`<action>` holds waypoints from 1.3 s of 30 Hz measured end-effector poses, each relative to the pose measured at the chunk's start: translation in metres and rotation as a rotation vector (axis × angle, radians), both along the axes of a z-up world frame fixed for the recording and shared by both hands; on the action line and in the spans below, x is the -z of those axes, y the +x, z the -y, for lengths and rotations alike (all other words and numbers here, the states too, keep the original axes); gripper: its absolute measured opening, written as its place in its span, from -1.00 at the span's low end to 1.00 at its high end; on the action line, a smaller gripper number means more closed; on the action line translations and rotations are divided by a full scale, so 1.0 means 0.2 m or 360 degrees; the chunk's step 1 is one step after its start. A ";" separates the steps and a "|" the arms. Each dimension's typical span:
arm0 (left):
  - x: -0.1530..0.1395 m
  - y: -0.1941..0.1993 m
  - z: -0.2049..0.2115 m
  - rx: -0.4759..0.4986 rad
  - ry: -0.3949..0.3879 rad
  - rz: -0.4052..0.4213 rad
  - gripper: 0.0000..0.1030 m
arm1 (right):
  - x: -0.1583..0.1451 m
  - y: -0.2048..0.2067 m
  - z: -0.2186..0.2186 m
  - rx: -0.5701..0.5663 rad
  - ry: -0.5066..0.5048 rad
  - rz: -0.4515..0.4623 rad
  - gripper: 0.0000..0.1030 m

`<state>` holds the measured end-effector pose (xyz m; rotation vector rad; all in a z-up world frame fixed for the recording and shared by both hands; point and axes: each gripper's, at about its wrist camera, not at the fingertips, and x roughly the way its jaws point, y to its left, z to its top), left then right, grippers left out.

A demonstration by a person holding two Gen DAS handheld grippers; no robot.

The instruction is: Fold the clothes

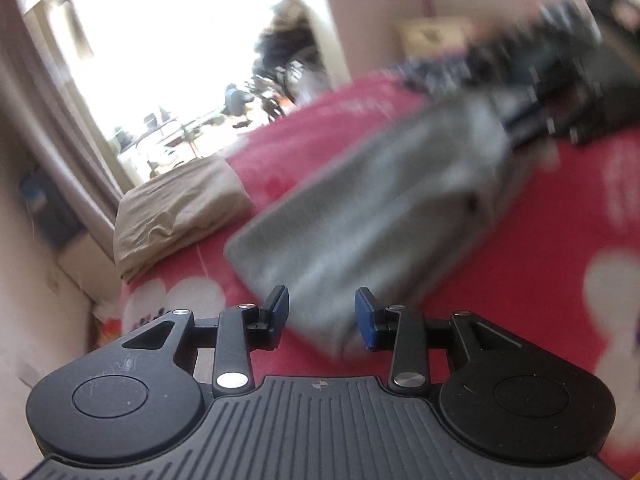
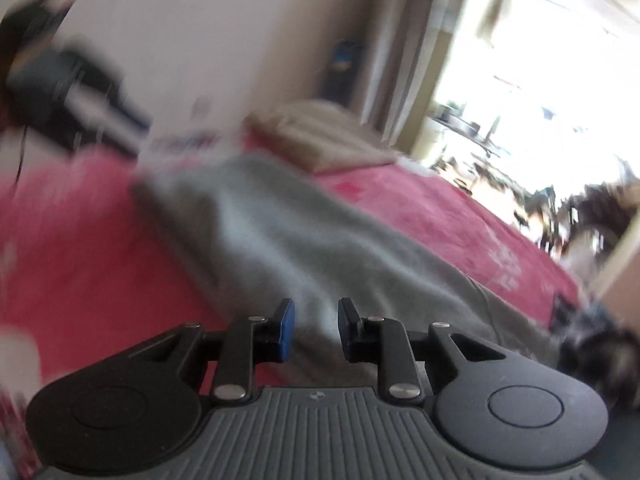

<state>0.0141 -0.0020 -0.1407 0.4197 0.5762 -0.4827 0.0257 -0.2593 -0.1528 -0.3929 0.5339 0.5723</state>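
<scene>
Both hand-held grippers, left [image 1: 322, 314] and right [image 2: 316, 328], jaws apart, empty, over grey garment [image 1: 360, 208] edges on red bedspread [image 1: 520, 248].

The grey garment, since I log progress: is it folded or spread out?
Folded. The grey garment lies as a narrow, doubled strip on the red bedcover; blur hides how many folds.

Grey garment [image 1: 372, 208], soft knit, folded into a long narrow strip, lying flat on a red bedspread [image 1: 520, 280], near end just ahead of and between the left fingers [image 1: 280, 304], body stretching away beyond the right fingers [image 2: 286, 320], outline blurred
</scene>
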 end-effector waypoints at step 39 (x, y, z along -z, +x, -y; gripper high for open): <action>0.39 0.56 -0.59 -0.0763 -0.1327 -0.1029 0.01 | 0.09 -0.02 -0.68 -0.0531 -0.0146 0.0150 0.19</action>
